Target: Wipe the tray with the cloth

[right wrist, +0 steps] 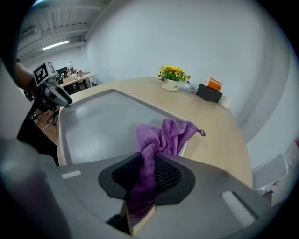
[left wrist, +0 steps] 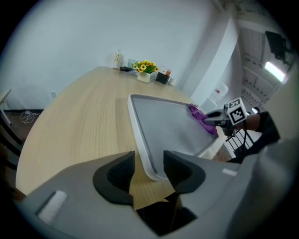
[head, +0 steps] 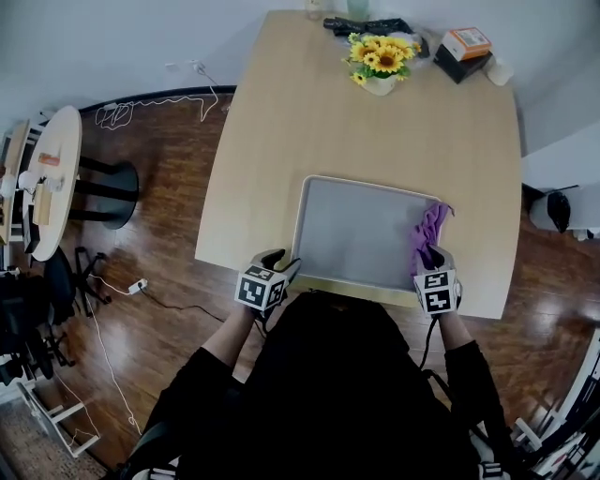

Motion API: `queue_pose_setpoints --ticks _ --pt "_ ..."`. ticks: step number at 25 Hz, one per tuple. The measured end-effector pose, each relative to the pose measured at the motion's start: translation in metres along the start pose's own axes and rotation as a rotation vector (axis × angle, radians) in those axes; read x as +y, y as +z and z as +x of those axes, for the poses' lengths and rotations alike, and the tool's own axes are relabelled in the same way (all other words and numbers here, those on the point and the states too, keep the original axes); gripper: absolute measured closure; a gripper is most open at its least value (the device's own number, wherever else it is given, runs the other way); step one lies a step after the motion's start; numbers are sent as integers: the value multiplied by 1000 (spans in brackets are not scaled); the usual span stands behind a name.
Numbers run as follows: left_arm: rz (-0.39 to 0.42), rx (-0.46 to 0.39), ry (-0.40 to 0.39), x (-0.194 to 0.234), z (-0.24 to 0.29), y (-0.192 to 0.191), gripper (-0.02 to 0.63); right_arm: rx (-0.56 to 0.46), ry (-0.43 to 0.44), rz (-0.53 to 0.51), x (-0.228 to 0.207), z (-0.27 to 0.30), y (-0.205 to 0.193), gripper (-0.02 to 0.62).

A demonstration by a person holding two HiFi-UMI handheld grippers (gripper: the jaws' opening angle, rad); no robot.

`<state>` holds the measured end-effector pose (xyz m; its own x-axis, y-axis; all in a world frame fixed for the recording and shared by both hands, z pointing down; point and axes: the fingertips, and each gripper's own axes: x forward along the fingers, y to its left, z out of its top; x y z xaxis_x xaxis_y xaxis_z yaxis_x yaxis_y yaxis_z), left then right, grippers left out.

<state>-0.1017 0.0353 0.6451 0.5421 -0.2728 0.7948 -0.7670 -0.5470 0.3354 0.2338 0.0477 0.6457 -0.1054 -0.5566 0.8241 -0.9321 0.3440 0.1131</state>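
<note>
A grey rectangular tray (head: 361, 234) lies near the front edge of the wooden table (head: 281, 122). A purple cloth (head: 429, 230) is bunched at the tray's right rim. My right gripper (head: 433, 255) is shut on the cloth (right wrist: 163, 135), which is pinched between its jaws and spills forward onto the tray (right wrist: 98, 126). My left gripper (head: 281, 267) is at the tray's near left corner. In its own view the corner rim (left wrist: 152, 165) sits between the jaws, and the left gripper (left wrist: 149, 161) is shut on it. The right gripper (left wrist: 215, 117) and cloth (left wrist: 202, 119) show across the tray.
At the table's far end stand a pot of sunflowers (head: 380, 61), a black box with an orange box on top (head: 464, 52), a white cup (head: 500, 72) and dark items (head: 370, 26). A round side table (head: 52, 169) and cables (head: 150, 101) are on the floor to the left.
</note>
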Motion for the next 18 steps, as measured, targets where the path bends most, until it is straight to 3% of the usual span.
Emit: queue_pose_setpoints --ticks 5,13,16,18 --pt "-21 18 -52 -5 4 -14 518 -21 44 -5 41 20 37 511" --pt "-33 4 -121 -7 3 -11 512 -102 303 -183 206 61 140 511" --pt "-15 10 -129 -5 2 -13 511 -101 392 -202 263 62 159 510" --pt "-3 16 -132 -4 2 -15 509 -101 403 -223 284 59 160 511"
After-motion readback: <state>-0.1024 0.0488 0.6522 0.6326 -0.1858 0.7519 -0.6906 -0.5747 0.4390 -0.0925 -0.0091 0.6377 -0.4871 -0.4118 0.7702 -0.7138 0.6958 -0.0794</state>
